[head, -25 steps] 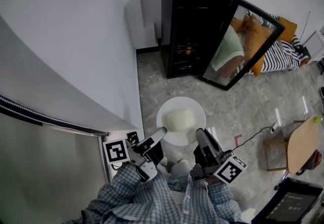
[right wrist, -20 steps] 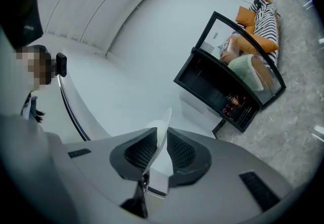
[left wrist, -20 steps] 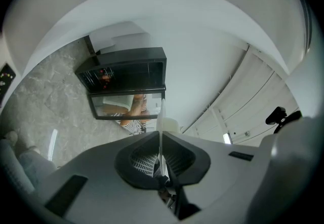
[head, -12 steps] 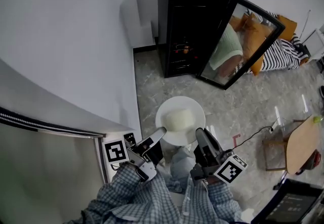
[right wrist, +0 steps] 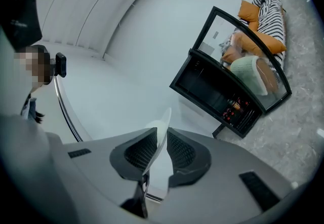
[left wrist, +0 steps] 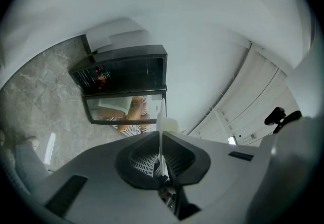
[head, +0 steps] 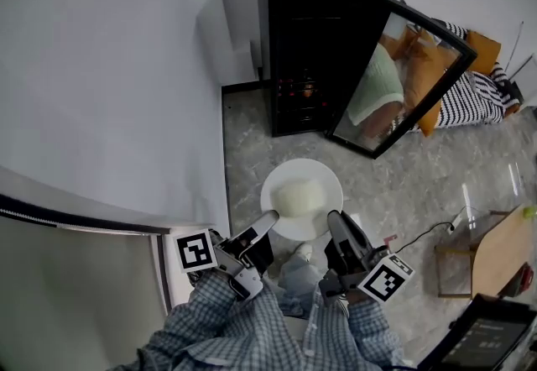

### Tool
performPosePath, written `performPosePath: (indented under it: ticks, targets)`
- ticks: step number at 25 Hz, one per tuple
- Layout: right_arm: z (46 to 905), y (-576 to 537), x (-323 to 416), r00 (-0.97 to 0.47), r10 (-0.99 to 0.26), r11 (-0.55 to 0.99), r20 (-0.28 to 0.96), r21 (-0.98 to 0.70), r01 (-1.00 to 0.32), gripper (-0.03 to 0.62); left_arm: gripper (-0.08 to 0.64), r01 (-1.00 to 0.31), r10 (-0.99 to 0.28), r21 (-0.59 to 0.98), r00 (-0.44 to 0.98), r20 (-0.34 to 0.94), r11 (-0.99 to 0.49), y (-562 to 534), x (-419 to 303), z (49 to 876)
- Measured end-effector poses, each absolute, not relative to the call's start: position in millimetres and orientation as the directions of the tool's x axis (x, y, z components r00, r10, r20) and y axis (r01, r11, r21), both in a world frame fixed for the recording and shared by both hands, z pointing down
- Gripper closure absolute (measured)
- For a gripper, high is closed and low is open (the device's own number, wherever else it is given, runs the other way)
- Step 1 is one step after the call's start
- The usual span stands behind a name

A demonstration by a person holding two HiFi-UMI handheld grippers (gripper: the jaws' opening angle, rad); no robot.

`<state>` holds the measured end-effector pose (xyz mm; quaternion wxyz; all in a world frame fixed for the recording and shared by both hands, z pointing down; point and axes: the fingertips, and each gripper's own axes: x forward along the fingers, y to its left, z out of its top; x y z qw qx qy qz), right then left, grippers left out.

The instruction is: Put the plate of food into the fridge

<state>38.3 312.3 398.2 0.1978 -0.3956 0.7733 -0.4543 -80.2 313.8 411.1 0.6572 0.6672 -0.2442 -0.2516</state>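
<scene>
A white plate (head: 323, 193) with a pale mound of food (head: 299, 195) is held level over the floor between my two grippers. My left gripper (head: 267, 220) is shut on the plate's near-left rim, and my right gripper (head: 334, 221) is shut on its near-right rim. In the left gripper view the plate (left wrist: 160, 129) shows edge-on between the pads of the left gripper (left wrist: 161, 151). In the right gripper view the plate (right wrist: 163, 129) is pinched by the right gripper (right wrist: 161, 149). The black fridge (head: 312, 33) stands ahead against the wall with its glass door (head: 394, 80) swung open to the right.
A white wall (head: 126, 84) runs along the left. A sofa with orange cushions and a striped blanket (head: 474, 80) sits behind the fridge door. A small wooden table (head: 497, 245) and a floor cable (head: 419, 231) lie to the right. My feet (head: 295, 258) are just below the plate.
The fridge has drawn slightly nearer and its interior shows more squarely. Both grippers keep the same hold on the plate.
</scene>
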Motion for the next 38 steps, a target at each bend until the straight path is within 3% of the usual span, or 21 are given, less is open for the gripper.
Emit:
performPosePath:
  ticks: [21,38]
  targets:
    - [388.2,236.4,122.0,-0.666,-0.746,0.341,0.01,-0.853,-0.395,0.525,0.541,0.006,-0.706,0.999,0.707,-0.029,-0.035,245.4,4.5,400.3]
    - [395.6,199.8,135.8,-0.656,-0.754,0.305,0.024,-0.872,-0.382,0.528,0.541,-0.005,-0.706,1.0,0.708,-0.002,-0.008,209.7,16.6,407.4]
